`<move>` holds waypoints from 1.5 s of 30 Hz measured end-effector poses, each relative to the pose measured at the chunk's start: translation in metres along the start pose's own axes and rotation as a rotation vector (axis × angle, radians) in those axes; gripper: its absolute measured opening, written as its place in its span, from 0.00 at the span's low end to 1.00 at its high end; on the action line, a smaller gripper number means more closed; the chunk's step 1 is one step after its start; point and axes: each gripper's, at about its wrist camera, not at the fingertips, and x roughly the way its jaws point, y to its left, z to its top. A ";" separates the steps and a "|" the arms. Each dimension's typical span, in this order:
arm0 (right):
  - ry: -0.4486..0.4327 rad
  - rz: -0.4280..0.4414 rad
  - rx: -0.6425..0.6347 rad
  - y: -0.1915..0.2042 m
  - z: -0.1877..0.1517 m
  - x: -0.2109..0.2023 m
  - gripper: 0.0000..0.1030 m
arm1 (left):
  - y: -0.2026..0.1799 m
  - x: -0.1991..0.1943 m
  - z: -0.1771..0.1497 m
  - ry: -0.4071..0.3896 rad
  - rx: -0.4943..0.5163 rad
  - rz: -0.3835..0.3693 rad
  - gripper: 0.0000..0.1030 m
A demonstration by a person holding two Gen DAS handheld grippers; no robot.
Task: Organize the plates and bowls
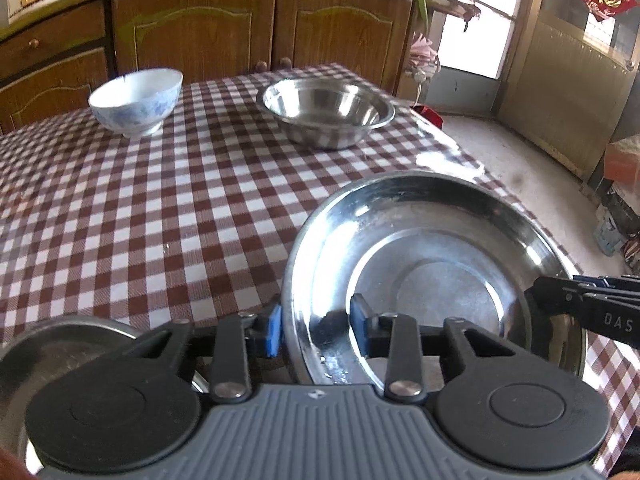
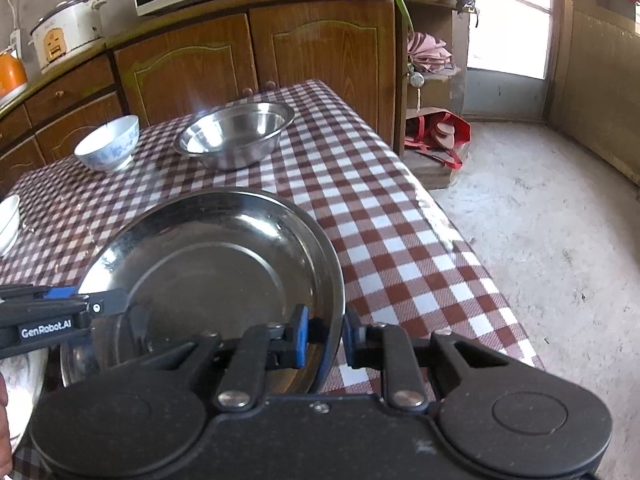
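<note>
Gripping the steel plate [image 1: 432, 264] with both jaws clamped at its 9 and 3 o'clock rim, with bowls at 12 o'clock unstacked on the tabletop [image 1: 160, 200].

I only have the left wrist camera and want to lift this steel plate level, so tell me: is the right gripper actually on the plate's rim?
Observer: Yes. In the right wrist view, the right gripper straddles the rim of the steel plate, with one blue pad inside and one outside, closed against it.
Operator: Is any dish on the table outside my picture?
Observer: Yes, one. A white bowl sits at the left edge of the checked table. It is nearer than the blue-patterned bowl and apart from it.
</note>
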 end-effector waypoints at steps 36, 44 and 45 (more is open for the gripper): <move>-0.114 0.071 -0.073 0.040 0.009 -0.082 0.23 | 0.007 -0.099 -0.007 -0.117 -0.014 0.107 0.35; -0.125 0.103 -0.111 0.065 0.006 -0.093 0.23 | 0.022 -0.120 -0.015 -0.137 -0.040 0.138 0.35; -0.125 0.108 -0.116 0.069 0.006 -0.094 0.24 | 0.025 -0.123 -0.017 -0.138 -0.048 0.140 0.35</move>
